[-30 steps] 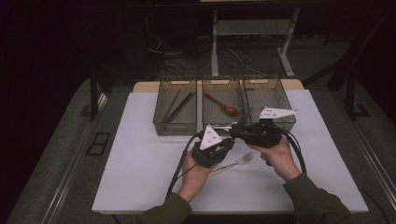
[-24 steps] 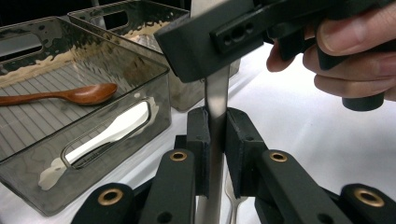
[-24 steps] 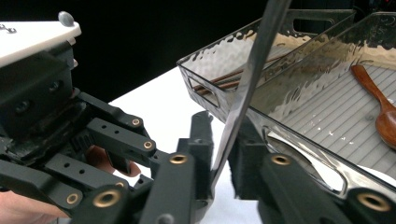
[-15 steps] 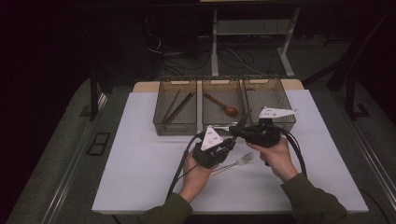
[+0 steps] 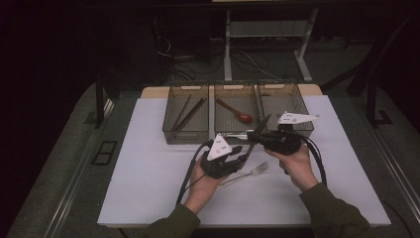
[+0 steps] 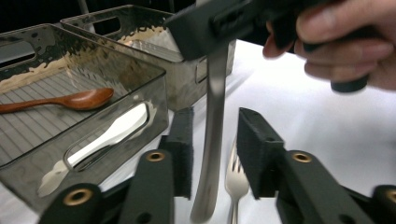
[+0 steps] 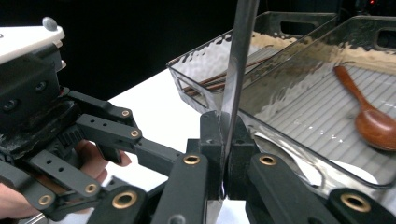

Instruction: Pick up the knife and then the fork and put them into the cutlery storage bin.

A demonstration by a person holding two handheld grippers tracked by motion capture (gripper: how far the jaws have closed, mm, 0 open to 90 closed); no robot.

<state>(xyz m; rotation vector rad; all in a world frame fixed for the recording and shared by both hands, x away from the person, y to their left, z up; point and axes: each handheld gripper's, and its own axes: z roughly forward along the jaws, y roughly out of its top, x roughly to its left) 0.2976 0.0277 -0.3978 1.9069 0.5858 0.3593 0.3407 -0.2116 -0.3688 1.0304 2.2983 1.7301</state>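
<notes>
Working outward from the row of three mesh trays [image 5: 233, 111] at the far side of the tabletop [image 5: 148, 168], we judge the sorting partly done: the left tray holds chopsticks [image 5: 188, 113], the middle one a wooden spoon [image 5: 235, 111], and the right one looks empty from above. In front of the middle tray, our left gripper [image 6: 212, 154] has just been opening; its pads stand released on either side of a metal utensil handle [image 6: 212, 126], not pressing it. The right gripper [image 7: 224, 149], just in front of the right tray, is clenched on that same handle, so the handover looks complete on the right side. What kind of utensil it is we cannot tell. Still left: carrying it to a tray, then collecting the fork [image 5: 247, 173] lying nearer us than the trays.
</notes>
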